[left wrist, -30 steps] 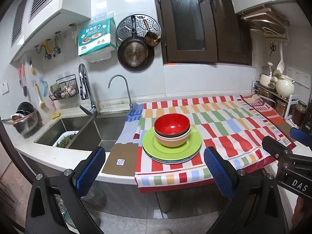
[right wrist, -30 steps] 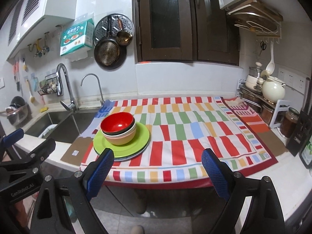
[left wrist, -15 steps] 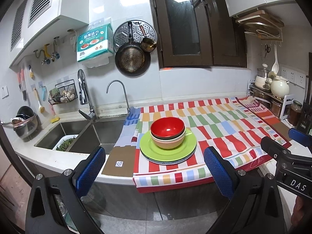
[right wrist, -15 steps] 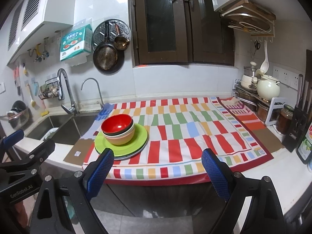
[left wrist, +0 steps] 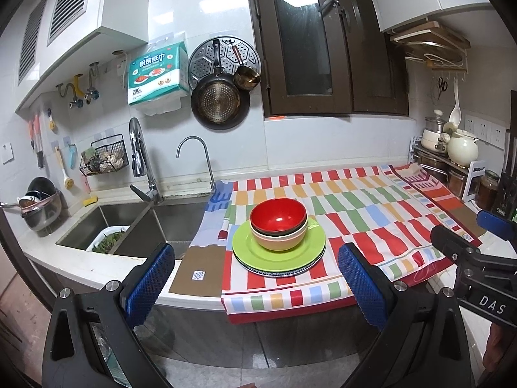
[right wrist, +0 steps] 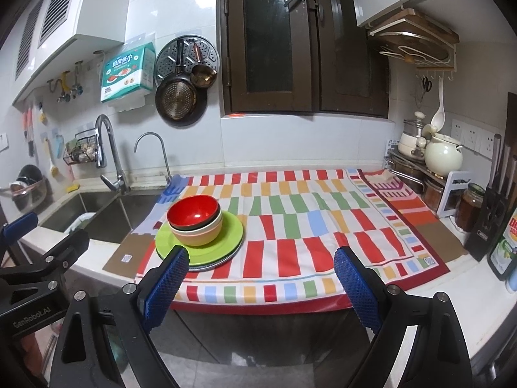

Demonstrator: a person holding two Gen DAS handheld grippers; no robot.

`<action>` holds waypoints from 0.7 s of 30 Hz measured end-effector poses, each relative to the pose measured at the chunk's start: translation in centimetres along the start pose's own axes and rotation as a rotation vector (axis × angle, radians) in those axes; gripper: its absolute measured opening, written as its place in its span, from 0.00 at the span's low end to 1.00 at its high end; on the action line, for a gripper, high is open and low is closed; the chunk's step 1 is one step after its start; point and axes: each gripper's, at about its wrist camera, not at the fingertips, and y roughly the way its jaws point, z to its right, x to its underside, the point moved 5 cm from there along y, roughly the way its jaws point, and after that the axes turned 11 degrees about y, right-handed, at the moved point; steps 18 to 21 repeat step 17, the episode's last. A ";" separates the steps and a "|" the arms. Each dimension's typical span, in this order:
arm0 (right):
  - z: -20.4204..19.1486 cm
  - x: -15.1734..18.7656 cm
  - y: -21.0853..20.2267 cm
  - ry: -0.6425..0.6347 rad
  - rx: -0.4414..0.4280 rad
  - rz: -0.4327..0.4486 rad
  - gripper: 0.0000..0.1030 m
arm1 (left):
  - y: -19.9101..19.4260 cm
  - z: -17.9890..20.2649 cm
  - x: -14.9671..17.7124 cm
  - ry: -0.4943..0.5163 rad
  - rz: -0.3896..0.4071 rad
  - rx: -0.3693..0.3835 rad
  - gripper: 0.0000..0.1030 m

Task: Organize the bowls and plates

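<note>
Kitchen counter w/ a striped cloth [left wrist: 355,207] in red, green, yellow & blue blocks spread over it, front edge hanging off the counter edge. On the cloth's left part sits the stack: red bowl [left wrist: 278,216] nested on top, a dark bowl rim just visible under it, then a cream bowl [left wrist: 278,241] w/ a tan lower half, all on a green plate [left wrist: 290,255]. Under the green plate there's at least 1 more plate [left wrist: 274,270], only its dark patterned rim showing. Stack is upright, bowls seated in each other, off-centre toward the plate's left-back in the right wrist view. Left gripper [left wrist: 252,281] hangs in front of the counter edge, jaws spread wide, nothing between the blue pads [left wrist: 147,283], stack seen in the gap but well apart from them. Right gripper [right wrist: 261,287] likewise off the counter's front, jaws spread wide & empty, its left pad [right wrist: 166,286] overlapping the plate rim in view only, no contact. Each gripper shows at the edge of the other's cam. Left of the cloth: brown card [left wrist: 198,271] w/ a small sticker, then a steel sink [left wrist: 135,226] w/ 2 taps [left wrist: 142,161] behind. Wall has a pan [left wrist: 219,103], a steamer tray & a paper towel pack [left wrist: 158,72]. Right end of counter: cream pot [right wrist: 442,156] on a rack, jars, knife block [right wrist: 494,213].
</note>
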 end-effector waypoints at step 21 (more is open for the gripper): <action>0.1 -0.2 -1.0 0.011 0.029 0.024 0.89 | -0.6 0.4 0.4 0.016 -0.003 0.007 1.00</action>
